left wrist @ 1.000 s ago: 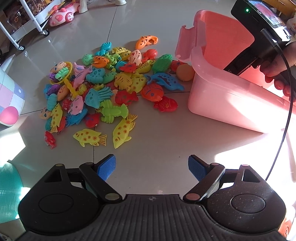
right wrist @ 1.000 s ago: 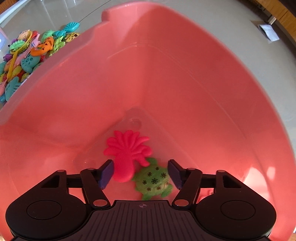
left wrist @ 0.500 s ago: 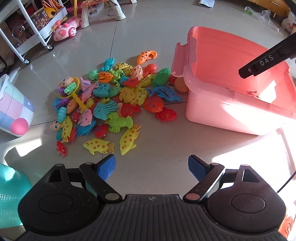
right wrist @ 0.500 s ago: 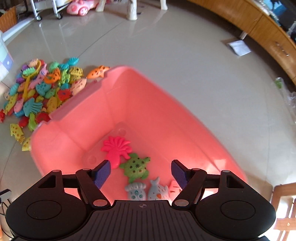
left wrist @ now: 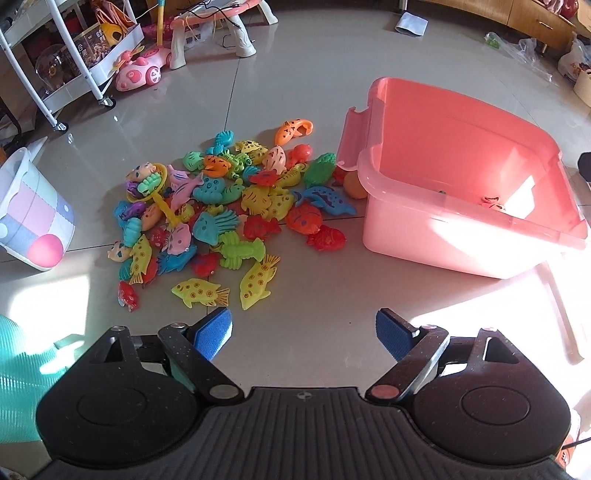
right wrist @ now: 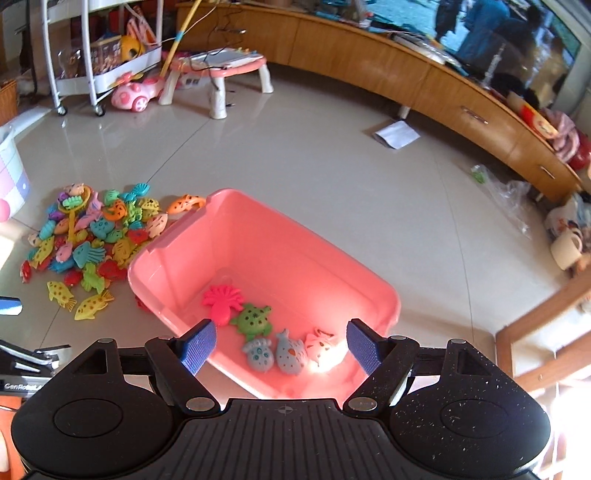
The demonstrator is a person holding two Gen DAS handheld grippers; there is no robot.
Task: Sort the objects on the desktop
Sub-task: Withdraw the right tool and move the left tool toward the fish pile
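Observation:
A pile of colourful plastic sea-animal toys (left wrist: 221, 206) lies on the tiled floor; it also shows in the right wrist view (right wrist: 92, 240). A pink plastic bin (left wrist: 461, 236) stands to its right. In the right wrist view the bin (right wrist: 177, 236) holds a pink anemone (right wrist: 221, 301), a green turtle (right wrist: 253, 319) and three more toys. My left gripper (left wrist: 303, 334) is open and empty, high above bare floor in front of the pile. My right gripper (right wrist: 280, 347) is open and empty, high above the bin's near end.
A pastel bucket (left wrist: 29, 218) stands left of the pile. A white trolley (left wrist: 74, 48), a pink toy car (left wrist: 142, 72) and a small pink table (left wrist: 221, 22) stand at the back. A long wooden cabinet (right wrist: 424, 85) runs along the far wall.
Both grippers have risen and pulled back. The right one lifted out of the bin, open and empty, leaving the anemone and turtle inside. The left one's view widened over the pile.

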